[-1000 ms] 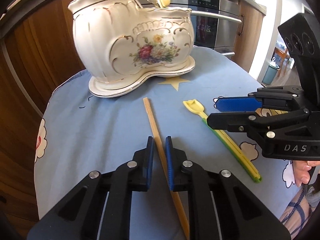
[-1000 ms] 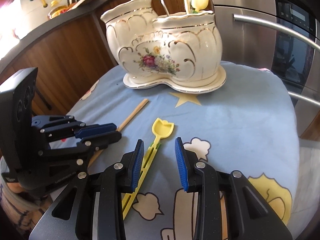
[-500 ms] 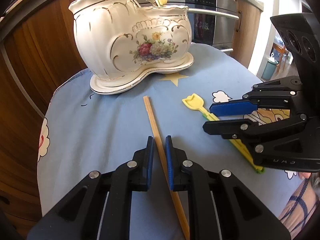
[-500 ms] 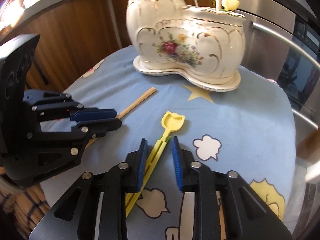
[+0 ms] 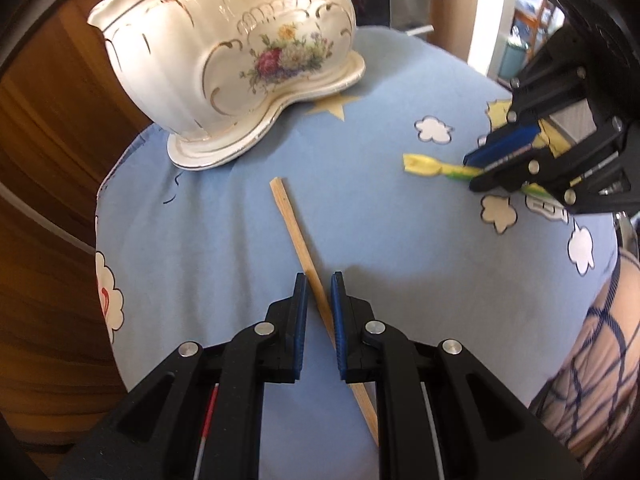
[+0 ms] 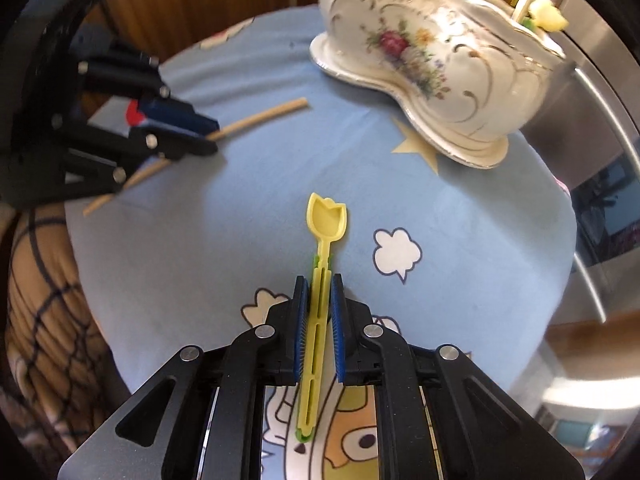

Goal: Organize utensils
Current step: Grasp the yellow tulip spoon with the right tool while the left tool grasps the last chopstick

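A wooden chopstick (image 5: 296, 236) lies on the blue tablecloth, its near half between the pads of my left gripper (image 5: 319, 280), which is nearly closed around it. It also shows in the right wrist view (image 6: 264, 114). A yellow tulip-shaped spoon (image 6: 324, 224) with a green-backed handle sits between the pads of my right gripper (image 6: 319, 282), which is shut on its handle. The spoon also shows in the left wrist view (image 5: 424, 164). The white floral ceramic utensil holder (image 5: 224, 52) stands at the back with forks and chopsticks in it.
The holder (image 6: 440, 52) sits on a matching white plate (image 5: 256, 136). The blue cartoon-print cloth (image 5: 200, 220) covers a round table. Wooden cabinets (image 5: 48, 128) stand behind on the left, a steel oven (image 6: 600, 128) on the right. A person's patterned sleeve (image 5: 592, 360) is at the edge.
Both grippers tilted down and moved closer to the table. The right gripper's jaws narrowed from wide apart onto the spoon handle. The left gripper stayed around the chopstick.
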